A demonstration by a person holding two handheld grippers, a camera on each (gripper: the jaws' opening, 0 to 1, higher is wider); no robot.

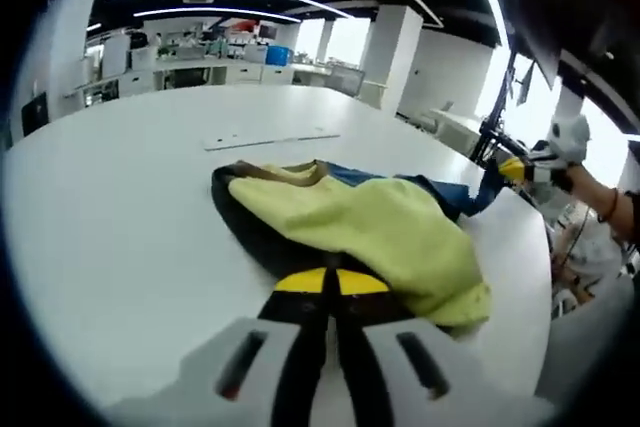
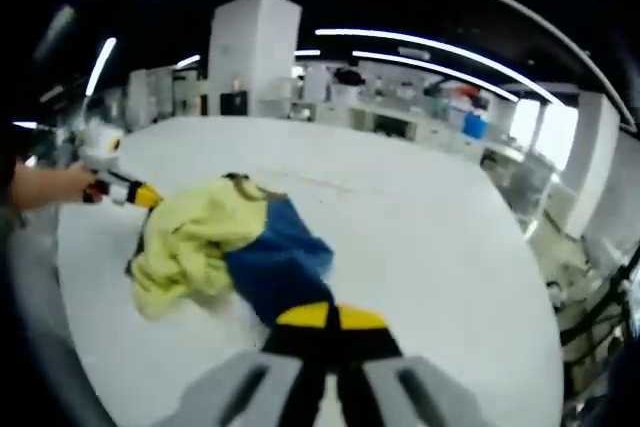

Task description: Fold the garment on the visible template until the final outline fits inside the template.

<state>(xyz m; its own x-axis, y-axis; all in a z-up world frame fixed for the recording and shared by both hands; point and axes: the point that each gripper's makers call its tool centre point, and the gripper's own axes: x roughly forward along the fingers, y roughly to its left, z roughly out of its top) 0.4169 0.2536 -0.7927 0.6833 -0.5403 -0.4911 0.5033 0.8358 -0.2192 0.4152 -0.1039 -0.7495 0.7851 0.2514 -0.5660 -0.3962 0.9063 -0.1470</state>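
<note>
A crumpled yellow-and-blue garment (image 1: pixel 370 227) lies on the white table (image 1: pixel 120 197), its dark edge nearest the left gripper (image 1: pixel 331 282). That gripper's yellow-tipped jaws are pressed together on the dark edge. In the right gripper view, the right gripper (image 2: pixel 331 317) has its jaws together at the blue part of the garment; whether cloth is pinched cannot be told.

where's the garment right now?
The garment lies bunched on the white table, held at opposite ends: its dark edge in the left gripper, its blue part in the right gripper.
</note>
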